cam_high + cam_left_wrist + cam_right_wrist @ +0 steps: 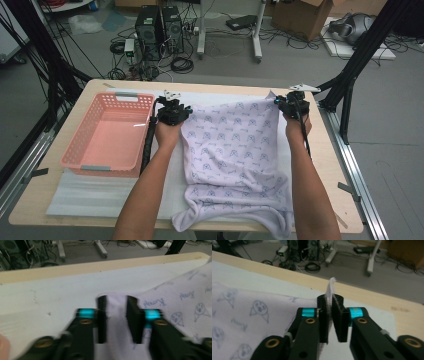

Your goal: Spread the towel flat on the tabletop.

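Note:
A white cloth (pixel 235 145) printed with small blue figures lies spread on the table, its near edge bunched at the front. The person's left gripper (pixel 173 106) is at the cloth's far left corner. In the left gripper view the jaws (pixel 117 302) stand apart, with the cloth (pixel 180 297) corner lying loose between them. The right gripper (pixel 293 102) is at the far right corner. In the right gripper view its jaws (pixel 330 300) stand narrowly apart; a thin edge of the cloth (pixel 249 315) stands upright between them, against one pad.
A pink plastic basket (pixel 107 132) with nothing in it sits at the table's left on a white foam mat (pixel 90 195). The wooden table (pixel 340 165) shows bare at the right. Computers, cables and black frame legs stand on the floor beyond.

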